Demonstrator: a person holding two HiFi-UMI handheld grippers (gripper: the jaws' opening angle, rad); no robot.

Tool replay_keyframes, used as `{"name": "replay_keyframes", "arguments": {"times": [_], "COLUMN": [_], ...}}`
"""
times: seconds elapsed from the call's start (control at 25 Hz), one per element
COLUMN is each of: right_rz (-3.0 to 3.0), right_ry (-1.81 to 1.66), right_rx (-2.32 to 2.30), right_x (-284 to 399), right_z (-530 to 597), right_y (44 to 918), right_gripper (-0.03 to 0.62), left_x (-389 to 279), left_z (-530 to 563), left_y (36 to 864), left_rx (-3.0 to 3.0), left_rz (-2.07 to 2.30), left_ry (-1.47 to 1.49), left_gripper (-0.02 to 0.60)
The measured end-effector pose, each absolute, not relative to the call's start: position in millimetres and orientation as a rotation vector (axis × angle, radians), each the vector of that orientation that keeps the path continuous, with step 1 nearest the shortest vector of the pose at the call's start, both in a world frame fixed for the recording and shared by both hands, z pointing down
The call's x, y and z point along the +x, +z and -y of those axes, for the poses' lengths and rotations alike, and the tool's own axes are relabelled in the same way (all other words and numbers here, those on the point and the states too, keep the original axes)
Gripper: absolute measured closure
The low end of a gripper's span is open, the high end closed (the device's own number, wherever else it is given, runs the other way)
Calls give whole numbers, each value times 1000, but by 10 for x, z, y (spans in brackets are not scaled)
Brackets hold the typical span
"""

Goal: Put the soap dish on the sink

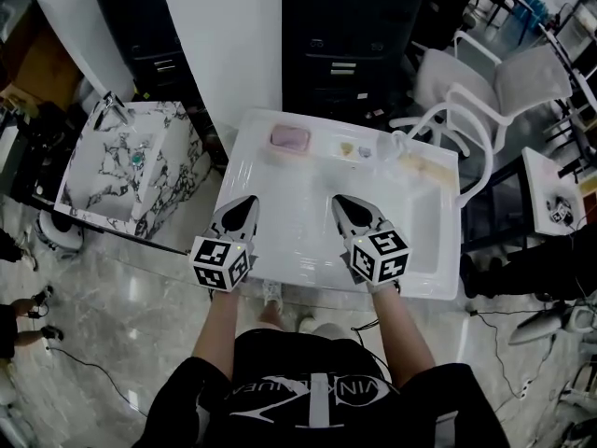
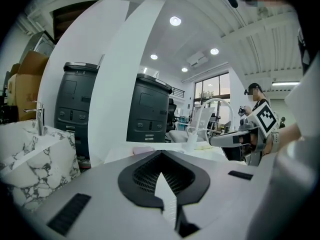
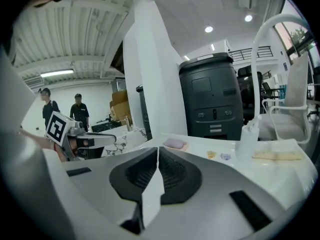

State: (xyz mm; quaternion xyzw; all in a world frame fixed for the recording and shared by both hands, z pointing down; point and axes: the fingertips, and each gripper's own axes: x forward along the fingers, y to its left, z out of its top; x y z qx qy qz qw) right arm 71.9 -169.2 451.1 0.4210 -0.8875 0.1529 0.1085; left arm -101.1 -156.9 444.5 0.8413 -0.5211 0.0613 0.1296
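Note:
The pink soap dish (image 1: 289,139) lies at the far left of the white table (image 1: 280,250); it also shows as a pink soap dish (image 2: 143,149) past the left jaws and a pink soap dish (image 3: 174,143) past the right jaws. The marble sink (image 1: 103,180) with its faucet (image 1: 110,110) stands left of the table, a gap apart. My left gripper (image 1: 249,201) and right gripper (image 1: 340,201) hover side by side over the table's near half, both shut with nothing in them. From its own camera the left gripper (image 2: 161,155) aims at the dish, and the right gripper (image 3: 157,149) points just left of it.
A clear bottle (image 1: 396,145), two small bits (image 1: 354,149) and a pale cloth (image 1: 424,166) lie along the table's far edge. Black cabinets (image 1: 345,35) stand behind it, and a white chair (image 1: 476,91) at the right. Two people (image 3: 62,109) stand far off.

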Motion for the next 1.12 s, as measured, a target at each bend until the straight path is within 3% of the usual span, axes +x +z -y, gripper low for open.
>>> {"name": "replay_keyframes", "arguments": {"times": [1.12], "right_rz": [2602], "right_ry": [247], "right_rx": [1371], "right_x": [1022], "right_z": [1222], "right_y": [4284], "right_gripper": [565], "left_x": [-1045], "left_z": [1026], "left_y": [4169], "left_rx": [2425], "left_rz": [1670], "left_ry": [86], "left_gripper": [568]}}
